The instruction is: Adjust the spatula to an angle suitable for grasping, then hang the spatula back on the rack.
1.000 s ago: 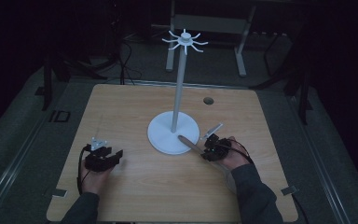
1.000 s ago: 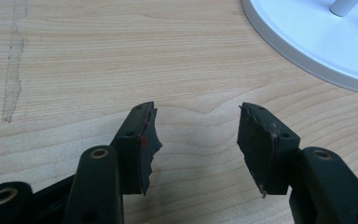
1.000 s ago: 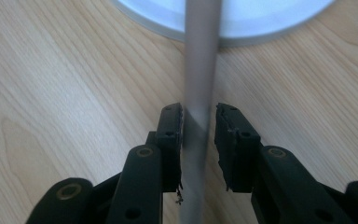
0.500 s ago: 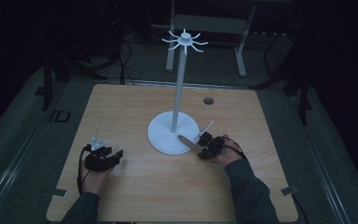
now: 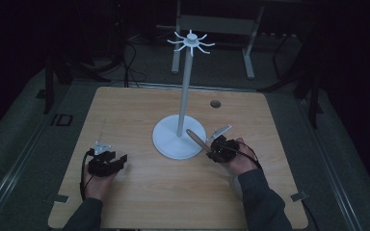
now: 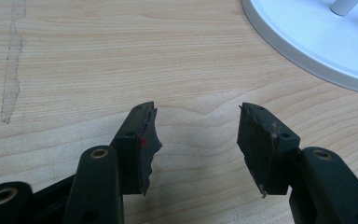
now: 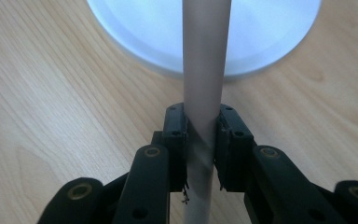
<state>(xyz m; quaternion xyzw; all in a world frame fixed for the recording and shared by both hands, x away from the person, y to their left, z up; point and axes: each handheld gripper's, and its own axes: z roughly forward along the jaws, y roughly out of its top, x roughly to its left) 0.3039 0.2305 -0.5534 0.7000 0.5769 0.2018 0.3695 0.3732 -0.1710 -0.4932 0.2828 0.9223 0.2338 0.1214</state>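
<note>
One white stand (image 5: 179, 136), one grey rod (image 7: 204, 70) — right gripper (image 7: 201, 122) fingers clamped on it; left gripper (image 6: 196, 123) fingers apart.

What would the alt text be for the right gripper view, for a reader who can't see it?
Two black tongs are clamped on a pale grey rod that runs straight away from the camera. Beyond it lies the round white base of a stand on a light wooden table.

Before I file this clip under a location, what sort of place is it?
Probably a lab or workshop test bay, not a home: a lone wooden table under one light in a dark room, metal frame legs and loose cables on the floor behind, and a white hook stand set up as a prop.
</note>
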